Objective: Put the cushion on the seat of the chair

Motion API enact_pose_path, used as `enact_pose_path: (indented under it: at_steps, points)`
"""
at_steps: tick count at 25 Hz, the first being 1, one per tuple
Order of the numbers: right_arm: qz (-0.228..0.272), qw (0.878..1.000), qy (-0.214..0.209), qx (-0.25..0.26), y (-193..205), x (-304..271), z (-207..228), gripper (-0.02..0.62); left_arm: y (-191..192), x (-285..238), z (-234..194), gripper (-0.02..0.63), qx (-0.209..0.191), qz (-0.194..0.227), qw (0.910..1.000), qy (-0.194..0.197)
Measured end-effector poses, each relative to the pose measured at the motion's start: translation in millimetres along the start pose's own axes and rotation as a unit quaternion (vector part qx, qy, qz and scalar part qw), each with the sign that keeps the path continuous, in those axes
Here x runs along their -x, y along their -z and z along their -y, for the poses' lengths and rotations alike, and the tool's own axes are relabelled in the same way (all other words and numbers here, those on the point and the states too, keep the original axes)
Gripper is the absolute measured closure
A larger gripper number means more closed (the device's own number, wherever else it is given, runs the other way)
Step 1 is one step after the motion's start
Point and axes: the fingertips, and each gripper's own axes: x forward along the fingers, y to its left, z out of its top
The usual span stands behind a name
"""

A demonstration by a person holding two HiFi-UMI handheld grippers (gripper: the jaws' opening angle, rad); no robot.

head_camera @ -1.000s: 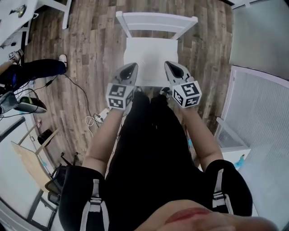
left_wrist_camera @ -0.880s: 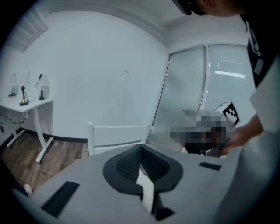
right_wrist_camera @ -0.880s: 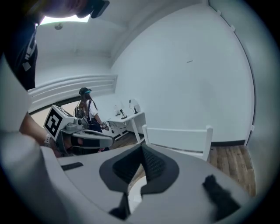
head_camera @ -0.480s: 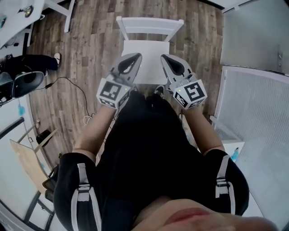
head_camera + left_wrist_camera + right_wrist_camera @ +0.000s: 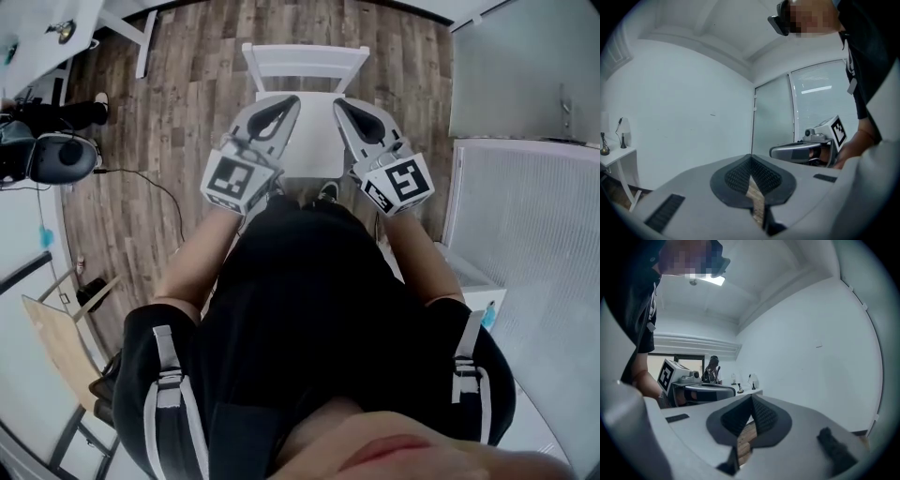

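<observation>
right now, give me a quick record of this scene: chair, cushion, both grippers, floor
chair: white chair, backrest on the far side from the person
seat: seat plain white
cushion: none can be made out in any view
left gripper: left gripper shut, fingers together, nothing between them
right gripper: right gripper shut, fingers together, nothing between them
floor: wood-plank floor, cable lying at the left

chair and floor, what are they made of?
Chair: probably painted or lacquered wood. It is uniform white and smooth, with a railed back, though moulded plastic is possible.
Floor: matte wood-look planks with brown-grey grain and staggered seams. Laminate or vinyl is as likely as real wood.
</observation>
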Motion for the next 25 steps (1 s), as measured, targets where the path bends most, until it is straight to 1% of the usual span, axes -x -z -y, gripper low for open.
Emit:
enact_pose_path:
  at_steps: [4,9,13,19,25]
  points:
    - [0.019,1.000,0.003,0.018,-19.9,-0.6,-1.3,0.580,-15.8,0.2,-0.1,0.595,-0.016,0.015,0.9997,-0.001]
    - [0.032,0.999,0.009,0.024,-33.4,0.7,-4.2,0.580,-31.3,4.7,0.6,0.595,-0.022,0.032,0.9993,-0.003]
    - [0.031,0.999,0.009,0.039,-35.1,3.2,-8.0,0.580,-35.1,7.2,4.9,0.595,-0.033,0.035,0.9988,-0.001]
    - [0.030,0.998,0.009,0.047,-35.0,2.8,-12.2,0.580,-31.4,8.2,2.8,0.595,-0.027,0.036,0.9990,-0.004]
    - [0.030,0.998,0.009,0.046,-35.1,2.0,-10.5,0.580,-34.5,6.0,2.0,0.595,-0.030,0.046,0.9985,-0.001]
